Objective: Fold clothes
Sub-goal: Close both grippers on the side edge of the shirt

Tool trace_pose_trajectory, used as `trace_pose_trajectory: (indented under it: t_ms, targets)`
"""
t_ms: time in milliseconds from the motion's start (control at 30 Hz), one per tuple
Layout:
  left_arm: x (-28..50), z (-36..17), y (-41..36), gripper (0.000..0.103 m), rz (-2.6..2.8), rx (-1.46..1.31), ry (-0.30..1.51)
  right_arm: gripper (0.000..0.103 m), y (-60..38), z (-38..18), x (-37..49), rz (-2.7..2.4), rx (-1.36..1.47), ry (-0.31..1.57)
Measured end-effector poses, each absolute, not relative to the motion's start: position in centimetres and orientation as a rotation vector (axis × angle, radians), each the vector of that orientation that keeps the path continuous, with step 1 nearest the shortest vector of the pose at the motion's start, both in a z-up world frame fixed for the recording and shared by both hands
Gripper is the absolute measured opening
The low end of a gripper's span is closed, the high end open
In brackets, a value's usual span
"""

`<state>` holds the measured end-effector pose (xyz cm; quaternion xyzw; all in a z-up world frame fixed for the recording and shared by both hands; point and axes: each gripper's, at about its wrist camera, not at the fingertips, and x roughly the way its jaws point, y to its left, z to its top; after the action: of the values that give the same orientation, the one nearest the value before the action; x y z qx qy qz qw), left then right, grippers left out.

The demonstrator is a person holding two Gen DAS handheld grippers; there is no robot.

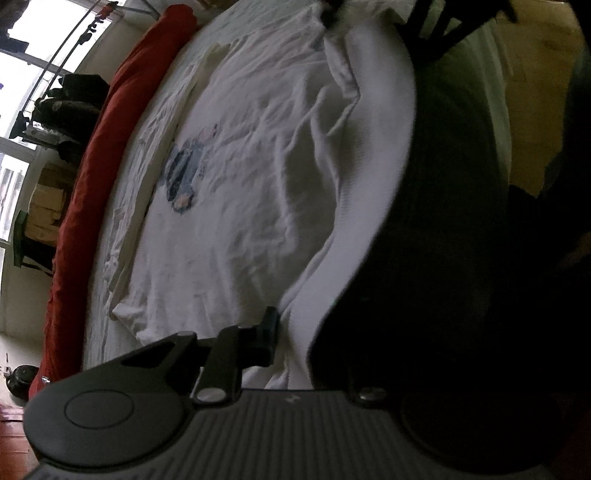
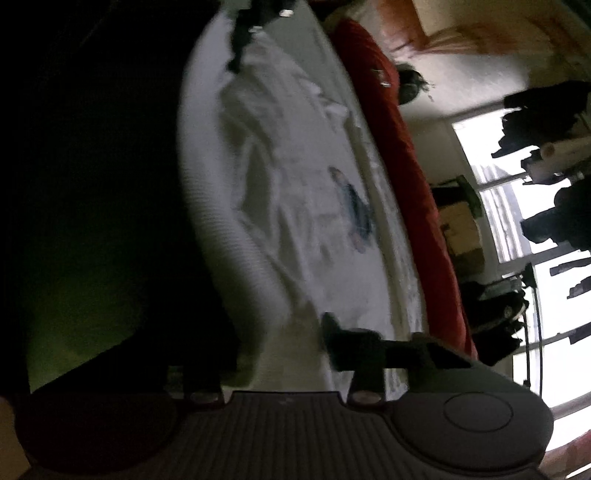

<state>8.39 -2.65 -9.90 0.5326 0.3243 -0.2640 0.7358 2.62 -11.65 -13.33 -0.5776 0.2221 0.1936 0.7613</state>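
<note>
White bed [image 1: 373, 122] beside red bedding [image 1: 92, 177], printed white T-shirt [image 1: 240, 206] spread flat, left gripper [image 1: 286, 332] clenched on its edge, right gripper [image 2: 295, 343] pinching the opposite edge.

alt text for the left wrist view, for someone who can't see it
A white t-shirt with a blue print lies spread and creased on a white bed, and the left gripper at the bottom is shut on the shirt's near edge. A red blanket runs along the bed's far side, and the right gripper reaches the shirt's other end.
</note>
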Motion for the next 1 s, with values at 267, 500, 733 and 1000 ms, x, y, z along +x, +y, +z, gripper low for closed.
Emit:
trace_pose_trajectory:
  t_ms: [267,500,733,1000]
  targets:
    - [9.1,-9.2,-2.4,0.008,-0.591,1.116,0.751,0.012,-11.1,-12.8,3.2,0.459,-1.228,0.566]
    - [10.6,-6.8,-2.1,0.006,-0.584,1.024,0.789,0.010,-10.7,-10.6,5.4,0.502,-1.145,0.711]
    - [13.2,-4.6,-1.1,0.006,-0.560,1.001,0.729,0.010,-11.0,-8.5,8.2,0.485,-1.118,0.789]
    - [18.0,-3.0,0.5,0.006,-0.573,0.957,0.651,0.010,-11.3,-6.1,14.1,0.327,-1.141,0.772]
